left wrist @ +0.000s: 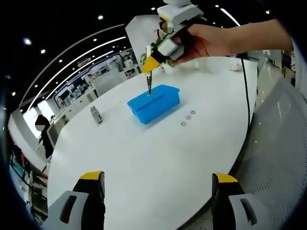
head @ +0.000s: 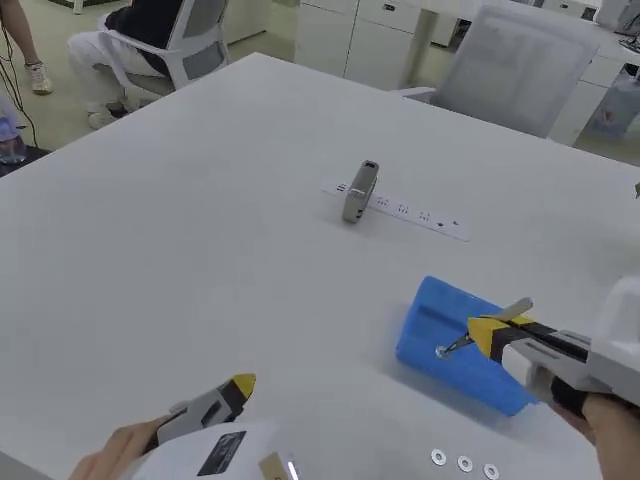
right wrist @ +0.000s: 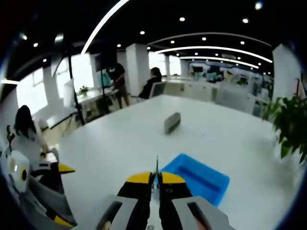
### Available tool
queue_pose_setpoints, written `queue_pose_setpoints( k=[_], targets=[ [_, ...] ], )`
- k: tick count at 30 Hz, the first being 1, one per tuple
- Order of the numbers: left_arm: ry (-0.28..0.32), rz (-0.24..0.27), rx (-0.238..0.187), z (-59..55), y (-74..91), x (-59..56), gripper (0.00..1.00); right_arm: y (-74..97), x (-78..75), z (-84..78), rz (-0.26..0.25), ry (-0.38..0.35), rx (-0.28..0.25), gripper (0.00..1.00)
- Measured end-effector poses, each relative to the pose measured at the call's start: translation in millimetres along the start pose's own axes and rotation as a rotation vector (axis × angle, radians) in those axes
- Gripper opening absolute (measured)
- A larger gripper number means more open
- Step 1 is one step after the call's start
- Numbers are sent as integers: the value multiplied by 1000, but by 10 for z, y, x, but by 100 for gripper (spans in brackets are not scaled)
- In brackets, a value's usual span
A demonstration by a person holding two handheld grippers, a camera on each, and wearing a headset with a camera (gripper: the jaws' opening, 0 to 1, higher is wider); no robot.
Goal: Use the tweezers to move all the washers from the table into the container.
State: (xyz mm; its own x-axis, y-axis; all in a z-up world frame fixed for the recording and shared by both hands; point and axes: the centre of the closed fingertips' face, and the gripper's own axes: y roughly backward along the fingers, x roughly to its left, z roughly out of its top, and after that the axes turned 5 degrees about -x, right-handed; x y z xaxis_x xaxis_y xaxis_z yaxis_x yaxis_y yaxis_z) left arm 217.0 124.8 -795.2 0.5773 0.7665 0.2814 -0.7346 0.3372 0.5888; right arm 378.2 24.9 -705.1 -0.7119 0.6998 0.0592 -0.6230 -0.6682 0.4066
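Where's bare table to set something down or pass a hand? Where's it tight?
Free: the wide table left of the power strip, down to the left claw; also the gap between power strip and blue container. Crowded: the near right, where the right claw holds tweezers over the container, three washers beside it.

A broad white table (head: pixel 200 250) with a smooth top. Near its middle lies a long, flat white strip (head: pixel 412 213), and a small grey metal block (head: pixel 360 190) stands at the strip's left end. Nearer, on the right, sits an open blue container (head: pixel 430 322). Three small washers (head: pixel 464 463) lie in a row near it, by the table's near edge
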Motion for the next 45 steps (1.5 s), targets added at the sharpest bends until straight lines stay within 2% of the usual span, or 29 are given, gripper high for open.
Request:
queue_pose_setpoints(
  k=[9, 19, 27, 32, 37, 45],
  targets=[
    [3, -3, 5, -12, 0, -4, 94, 15, -26, 82, -21, 6, -25, 1],
    [9, -26, -5, 8, 5, -41, 93, -235, -345, -115, -95, -17, -13, 1],
    [15, -36, 13, -23, -10, -56, 94, -492, -431, -377, -103, -9, 52, 1],
    [15, -31, 15, -27, -10, -48, 94, -587, -455, -590, -111, 44, 123, 1],
    [7, -23, 24, -43, -11, -37, 93, -654, -453, -667, -109, 73, 148, 1],
    [6, -21, 25, -44, -9, -34, 92, -672, -434, -759, -105, 57, 170, 1]
  ],
)
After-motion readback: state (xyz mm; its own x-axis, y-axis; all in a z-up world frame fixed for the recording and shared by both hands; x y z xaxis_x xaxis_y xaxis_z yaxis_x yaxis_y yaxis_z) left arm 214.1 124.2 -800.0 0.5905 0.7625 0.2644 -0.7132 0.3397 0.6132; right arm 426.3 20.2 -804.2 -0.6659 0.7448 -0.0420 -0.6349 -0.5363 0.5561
